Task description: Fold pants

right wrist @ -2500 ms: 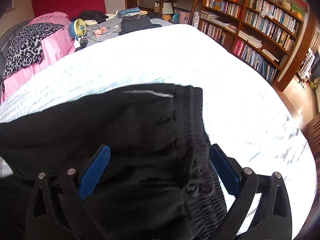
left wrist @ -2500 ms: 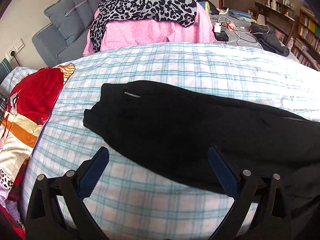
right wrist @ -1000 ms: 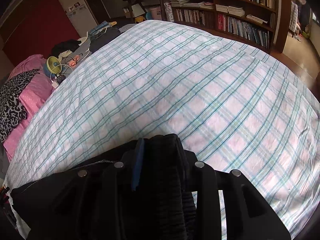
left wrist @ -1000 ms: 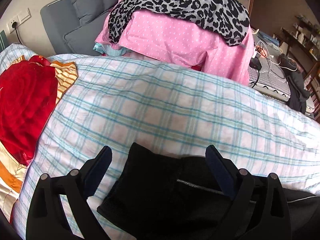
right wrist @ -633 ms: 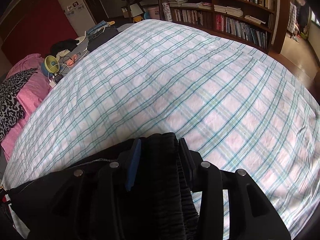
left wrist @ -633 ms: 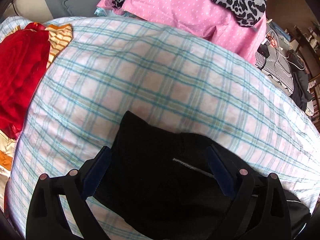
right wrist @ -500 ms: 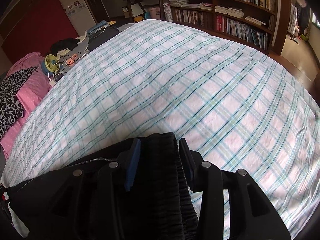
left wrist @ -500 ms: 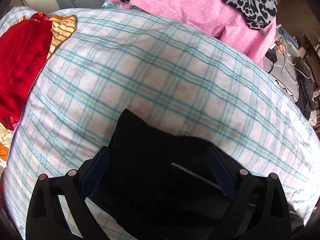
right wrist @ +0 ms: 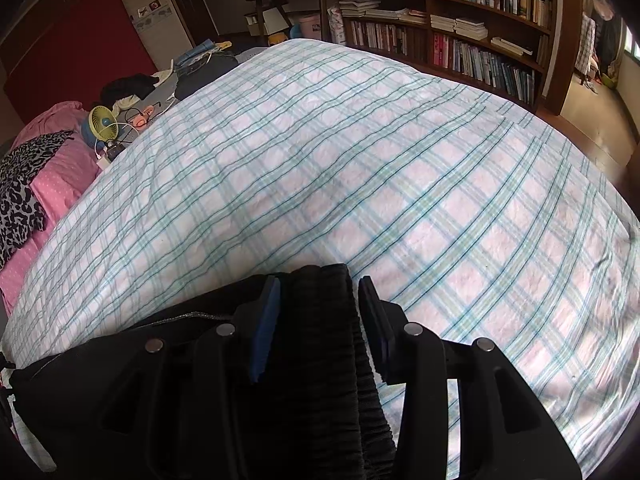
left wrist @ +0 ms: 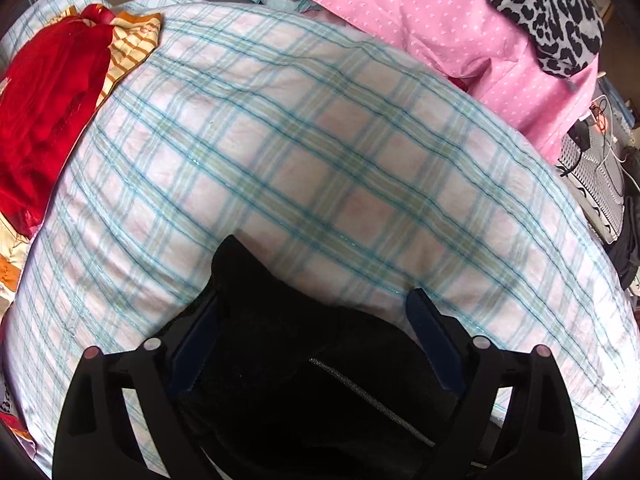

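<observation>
Red cloth (left wrist: 48,92) at far left on the plaid bed (left wrist: 320,152). Left gripper (left wrist: 312,320) wide, jaws just closing in, black pants (left wrist: 280,360) cuff end between the pads, left pad touching, right pad clear. Pink pile (left wrist: 460,32) beyond. Right gripper (right wrist: 318,312) half-closed, waistband (right wrist: 324,320) between the pads, pinched; pants lie on the bed's near edge.
</observation>
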{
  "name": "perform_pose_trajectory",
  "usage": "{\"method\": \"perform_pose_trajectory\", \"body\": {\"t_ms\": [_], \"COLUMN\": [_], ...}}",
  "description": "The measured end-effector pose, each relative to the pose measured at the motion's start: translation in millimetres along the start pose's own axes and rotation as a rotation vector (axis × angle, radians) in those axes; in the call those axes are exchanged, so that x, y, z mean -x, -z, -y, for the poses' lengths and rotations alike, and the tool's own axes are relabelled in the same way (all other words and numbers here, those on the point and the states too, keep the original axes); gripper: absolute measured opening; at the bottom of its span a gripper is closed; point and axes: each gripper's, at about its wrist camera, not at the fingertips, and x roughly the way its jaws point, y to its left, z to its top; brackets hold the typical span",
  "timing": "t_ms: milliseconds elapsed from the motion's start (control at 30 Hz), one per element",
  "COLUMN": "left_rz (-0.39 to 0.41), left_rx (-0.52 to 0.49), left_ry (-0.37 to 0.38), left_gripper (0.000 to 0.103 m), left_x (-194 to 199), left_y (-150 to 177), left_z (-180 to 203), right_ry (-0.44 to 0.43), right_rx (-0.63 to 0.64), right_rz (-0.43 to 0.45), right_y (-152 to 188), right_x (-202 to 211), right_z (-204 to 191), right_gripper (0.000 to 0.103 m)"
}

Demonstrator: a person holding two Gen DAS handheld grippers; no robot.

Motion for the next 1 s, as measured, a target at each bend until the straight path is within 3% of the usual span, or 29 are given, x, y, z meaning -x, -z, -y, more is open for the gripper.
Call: {"method": "perform_pose_trajectory", "body": {"t_ms": [67, 133, 233, 400, 533, 733, 867, 933, 967, 1000], "left_rz": [0.019, 0.017, -0.017, -0.022, 0.009, 0.020, 0.022, 0.023, 0.022, 0.023], "left_rx": [-0.034, -0.043, -0.005, 0.067, 0.053, 0.035, 0.034, 0.032, 0.032, 0.029], "left_ry": [0.022, 0.047, 0.154, 0.336, 0.358, 0.369, 0.372, 0.373, 0.374, 0.375], "left_gripper": [0.065, 0.037, 0.022, 0.018, 0.018, 0.018, 0.018, 0.018, 0.018, 0.018], "left_x": [7, 15, 26, 52, 75, 90, 90, 91, 92, 93], "left_y": [3, 7, 10, 22, 36, 46, 44, 43, 43, 44], "left_z": [5, -4, -26, -60, -67, -73, -74, -74, -74, -74], "right_ry": [-0.005, -0.015, -0.003, -0.009, -0.049, -0.074, -0.036, -0.067, -0.091, -0.125], "right_rx": [-0.006, -0.014, -0.022, -0.070, -0.075, -0.101, -0.130, -0.151, -0.161, -0.165], "right_rz": [0.002, 0.002, 0.014, 0.018, -0.020, -0.065, -0.132, -0.158, -0.165, -0.174], "right_y": [0, 0, -1, -3, -1, -10, -18, -22, -24, -25], "right_x": [2, 6, 16, 37, 44, 37, 13, -1, -6, -10], "right_z": [1, 4, 9, 27, 28, 19, 16, 15, 15, 13], "right_gripper": [0.041, 0.041, 0.036, 0.029, 0.030, 0.059, 0.059, 0.059, 0.054, 0.041]}}
